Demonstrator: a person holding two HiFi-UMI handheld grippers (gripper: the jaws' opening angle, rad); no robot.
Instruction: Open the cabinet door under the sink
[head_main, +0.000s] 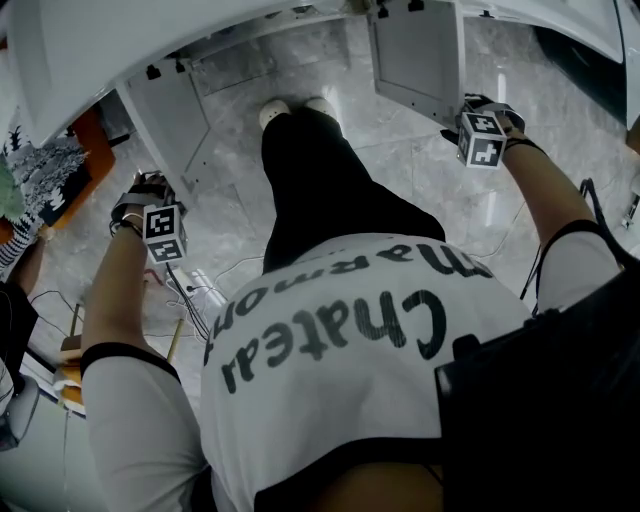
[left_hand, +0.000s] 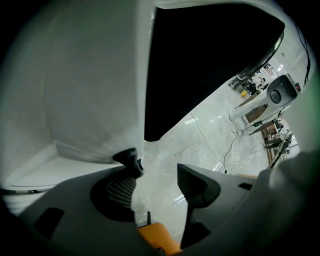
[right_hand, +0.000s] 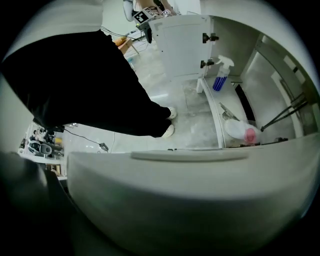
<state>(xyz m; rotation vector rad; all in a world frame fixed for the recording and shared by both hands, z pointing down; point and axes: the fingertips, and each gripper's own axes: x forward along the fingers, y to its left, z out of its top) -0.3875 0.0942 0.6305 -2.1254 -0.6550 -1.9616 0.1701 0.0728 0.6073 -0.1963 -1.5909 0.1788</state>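
**Both doors open: watch the left slip, the right hinge**

The left cabinet door (head_main: 168, 118) stands open at ten o'clock, the right cabinet door (head_main: 420, 55) at one. Your left gripper (left_hand: 156, 165) is wide, with the door edge just beside one jaw, so it could slip free. Your right gripper (head_main: 465, 128) is masked by its door, its state unreadable; pushing outward may strain the hinges.

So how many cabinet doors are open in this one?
2. The left door is swung out at the head view's left, the right door at its right. No other door shows, though the counter hides part of the cabinet.
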